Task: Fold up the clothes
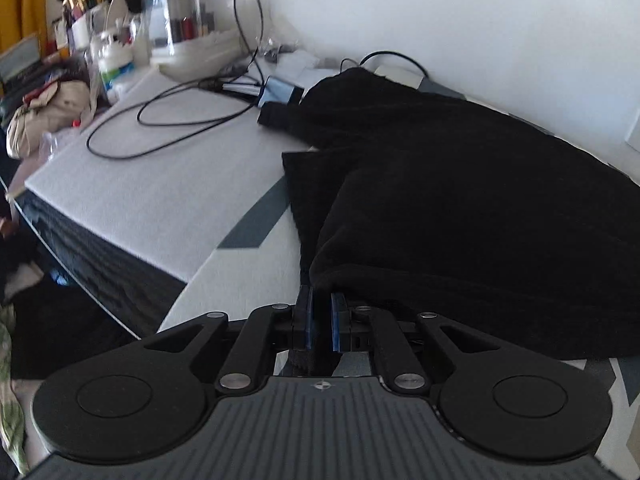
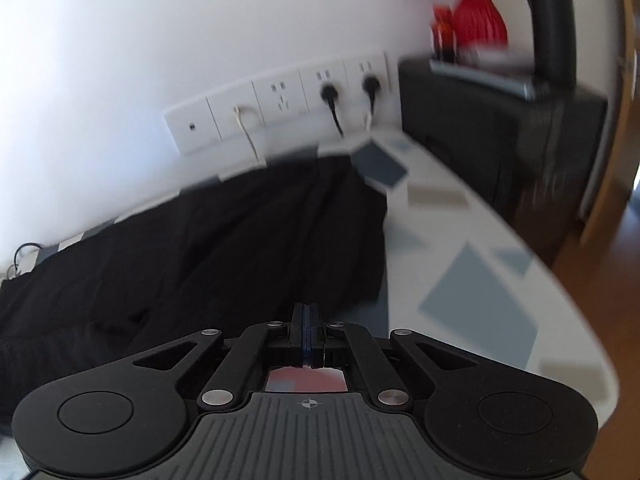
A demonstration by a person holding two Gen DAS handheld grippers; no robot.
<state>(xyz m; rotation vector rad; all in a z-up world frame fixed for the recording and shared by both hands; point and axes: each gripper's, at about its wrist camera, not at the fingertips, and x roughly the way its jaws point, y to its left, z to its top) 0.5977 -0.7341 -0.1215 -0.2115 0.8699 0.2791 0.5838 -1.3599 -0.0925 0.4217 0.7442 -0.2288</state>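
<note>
While the black garment (image 1: 460,184) lies bunched on the patterned table (image 1: 256,264) by the wall, left gripper (image 1: 321,320) sits at its near edge w/ fingers slightly apart, nothing clamped. Right gripper (image 2: 305,334) is fully closed, empty, just off the cloth's near edge.

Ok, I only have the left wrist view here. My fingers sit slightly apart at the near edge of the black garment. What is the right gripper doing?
Observer: The right gripper has its fingers pressed together at the near edge of the black garment. I cannot tell whether any fabric is pinched.
Operator: Is there free surface to its right for folding?
Observer: Yes, the patterned table cover lies bare to the right of the garment's side edge.
Operator: Anything at the back wall on that side?
Observer: A row of wall sockets with plugs in them sits just above the garment's far edge.
Operator: And beyond the table end?
Observer: A dark cabinet stands there.
</note>
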